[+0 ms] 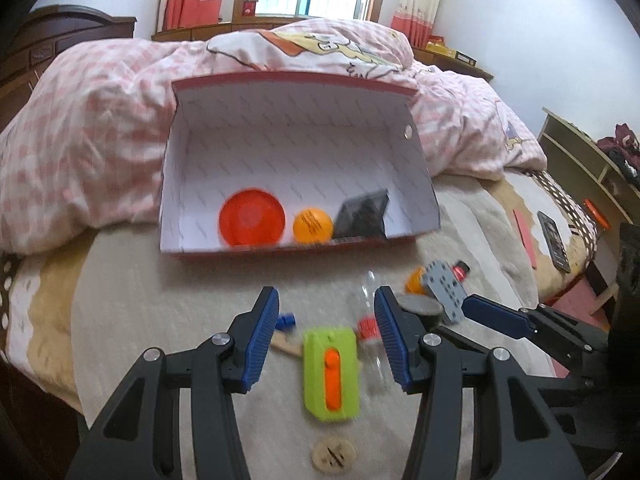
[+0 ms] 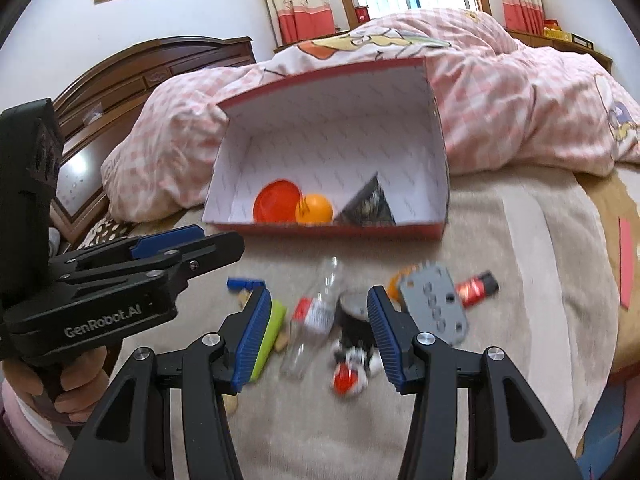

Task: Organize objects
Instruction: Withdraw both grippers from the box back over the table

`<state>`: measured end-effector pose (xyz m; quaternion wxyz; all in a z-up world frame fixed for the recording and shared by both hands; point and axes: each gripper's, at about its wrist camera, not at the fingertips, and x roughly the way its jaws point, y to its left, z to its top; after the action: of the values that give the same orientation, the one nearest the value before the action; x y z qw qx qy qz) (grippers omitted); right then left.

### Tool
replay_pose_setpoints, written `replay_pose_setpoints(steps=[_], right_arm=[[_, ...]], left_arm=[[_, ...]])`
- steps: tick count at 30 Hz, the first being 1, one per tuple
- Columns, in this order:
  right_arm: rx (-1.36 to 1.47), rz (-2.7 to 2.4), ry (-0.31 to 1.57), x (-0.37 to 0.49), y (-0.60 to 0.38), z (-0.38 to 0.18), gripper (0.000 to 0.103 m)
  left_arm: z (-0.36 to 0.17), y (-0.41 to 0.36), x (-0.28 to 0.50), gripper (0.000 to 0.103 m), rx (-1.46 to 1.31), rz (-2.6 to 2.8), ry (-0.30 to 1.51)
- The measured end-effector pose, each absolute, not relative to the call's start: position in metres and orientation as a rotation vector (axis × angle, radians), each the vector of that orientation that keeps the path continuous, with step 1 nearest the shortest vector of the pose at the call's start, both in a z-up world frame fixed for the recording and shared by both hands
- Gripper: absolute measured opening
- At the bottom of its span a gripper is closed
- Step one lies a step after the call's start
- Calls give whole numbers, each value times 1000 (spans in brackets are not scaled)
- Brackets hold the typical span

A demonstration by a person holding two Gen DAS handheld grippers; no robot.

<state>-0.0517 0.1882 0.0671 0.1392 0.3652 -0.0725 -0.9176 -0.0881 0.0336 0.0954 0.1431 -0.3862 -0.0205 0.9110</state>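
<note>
The left gripper (image 1: 326, 336) hovers over the bed cover (image 1: 168, 300), jaws partly open and empty. The green-and-orange block (image 1: 330, 372) lies directly below the gap between its fingers, not touched by either pad. A small blue piece (image 1: 286, 320) and a wooden stick (image 1: 286, 346) lie just beside the left finger; a clear plastic bottle (image 1: 370, 320) lies just beside the right finger. A round wooden disc (image 1: 333, 455) lies nearer the camera than the block.

The right gripper (image 2: 316, 338) also stands partly open and holds nothing. The black-and-white plush toy (image 2: 354, 360) lies below its gap, near the right finger. The grey perforated plate (image 2: 436, 304) lies just outside that finger, with a red-and-black tube (image 2: 478, 286) beyond it.

Ahead of both grippers the red cardboard box (image 1: 296, 252) rests against the pink checked duvet (image 1: 80, 140), its open side facing them. It contains an orange disc (image 1: 252, 222), an orange ball (image 1: 313, 225) and a dark packet (image 1: 362, 216). Bare cover separates the box's front rim from the scattered objects.
</note>
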Motion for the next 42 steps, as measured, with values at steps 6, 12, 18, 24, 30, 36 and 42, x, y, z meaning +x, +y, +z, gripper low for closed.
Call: replay_pose_setpoints(steps=[6,12,18,24,30,36,42], right_arm=[[1090,-2655,-222,-35,192,52,51],[1116,-2663,-224,-24,196,42,51],[1132,-2671,-220,-16,201,36,51],[1167,-2665,-217,-11,204,26,51],[1168,-2675,-203,-2,209,22,51],[1183,-2669,-188,1,208,18,51],[1175,-2669,-171,1,206,17,51]], left_arm=[[77,35,-67,50,-1148,2607,-44],[68,32,-55,50,-1165,2596,-34],[63,30,-47,50,-1168,2585,-18],[59,30,-39,50,-1164,2567,-4],[52,28,-30,50,-1170,2554,14],[46,21,-24,50,-1177,2553,6],[38,17,-18,50,-1189,2538,25]])
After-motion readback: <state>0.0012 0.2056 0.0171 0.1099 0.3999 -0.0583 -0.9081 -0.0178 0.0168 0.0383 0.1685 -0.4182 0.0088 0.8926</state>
